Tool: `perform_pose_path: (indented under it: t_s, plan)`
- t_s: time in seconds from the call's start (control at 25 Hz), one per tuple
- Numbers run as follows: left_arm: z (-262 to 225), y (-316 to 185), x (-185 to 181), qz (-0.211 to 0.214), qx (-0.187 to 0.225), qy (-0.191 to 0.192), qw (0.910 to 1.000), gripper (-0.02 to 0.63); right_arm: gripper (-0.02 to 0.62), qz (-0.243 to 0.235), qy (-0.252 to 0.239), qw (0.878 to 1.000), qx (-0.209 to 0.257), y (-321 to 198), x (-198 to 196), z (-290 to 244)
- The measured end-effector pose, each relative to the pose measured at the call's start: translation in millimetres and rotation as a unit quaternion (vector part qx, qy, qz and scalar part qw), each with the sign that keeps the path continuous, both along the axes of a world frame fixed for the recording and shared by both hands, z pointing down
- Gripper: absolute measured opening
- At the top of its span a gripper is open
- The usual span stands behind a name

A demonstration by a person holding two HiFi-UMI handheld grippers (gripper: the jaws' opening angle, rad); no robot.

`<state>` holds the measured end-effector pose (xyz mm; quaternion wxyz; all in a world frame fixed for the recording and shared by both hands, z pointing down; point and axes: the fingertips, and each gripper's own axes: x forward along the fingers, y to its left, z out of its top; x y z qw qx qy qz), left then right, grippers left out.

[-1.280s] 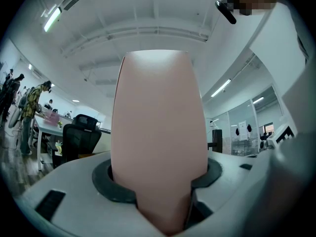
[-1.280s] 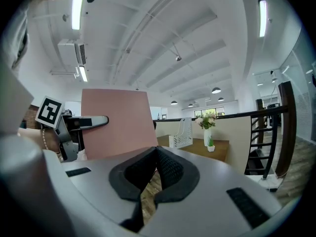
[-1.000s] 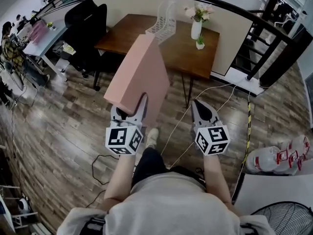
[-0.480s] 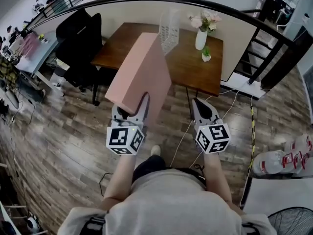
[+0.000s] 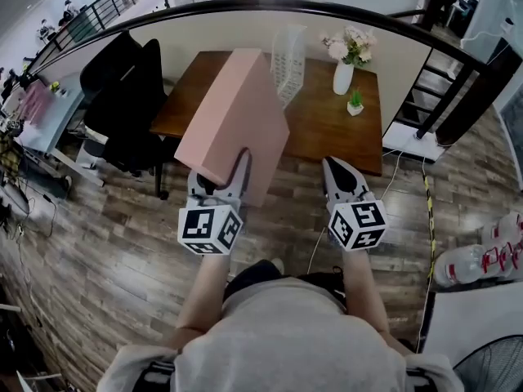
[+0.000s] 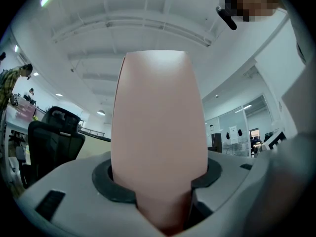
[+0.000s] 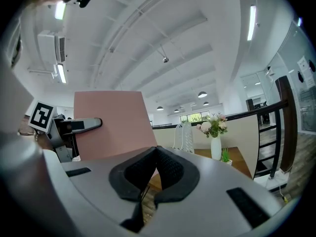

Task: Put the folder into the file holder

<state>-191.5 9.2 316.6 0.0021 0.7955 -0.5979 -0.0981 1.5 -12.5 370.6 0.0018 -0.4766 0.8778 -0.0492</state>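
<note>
A thick pink folder (image 5: 233,121) stands upright and tilted in my left gripper (image 5: 219,178), which is shut on its lower edge. In the left gripper view the pink folder (image 6: 159,132) fills the middle between the two pads. My right gripper (image 5: 339,172) hangs to the right of it, shut with nothing between its pads (image 7: 170,169). In the right gripper view the folder (image 7: 111,122) shows at the left with the left gripper (image 7: 74,126) on it. The white mesh file holder (image 5: 288,60) stands on the brown wooden table (image 5: 327,125) ahead, also seen as the file holder (image 7: 183,137) beyond my right jaws.
A white vase of flowers (image 5: 347,60) and a small potted plant (image 5: 355,103) stand on the table right of the file holder. A black office chair (image 5: 122,96) is at the table's left. Cables (image 5: 409,158) trail on the wooden floor; a dark curved railing (image 5: 458,72) lies beyond.
Both grippers and the folder have come nearer to the table, which now lies lower and larger in the head view. The grip on the folder is unchanged.
</note>
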Motion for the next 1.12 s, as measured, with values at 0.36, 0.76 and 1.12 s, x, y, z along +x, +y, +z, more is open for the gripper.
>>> perform_pose_path:
  t_s: [0.36,0.76,1.12]
  plan:
    - [6,-31,-25,0.019,-0.004,-0.002,0.9998,0.290,0.009,0.026,-0.001,0.999,-0.022,-20,-14,18]
    - [14,-67,-25,0.037,-0.020,0.003,0.9991,0.291,0.009,0.036,-0.009,0.999,-0.034,-61,-10,25]
    - [-16,-123,-34,0.028,0.003,0.008,0.9996,0.291,0.009,0.027,-0.007,0.999,-0.026,-122,-5,18]
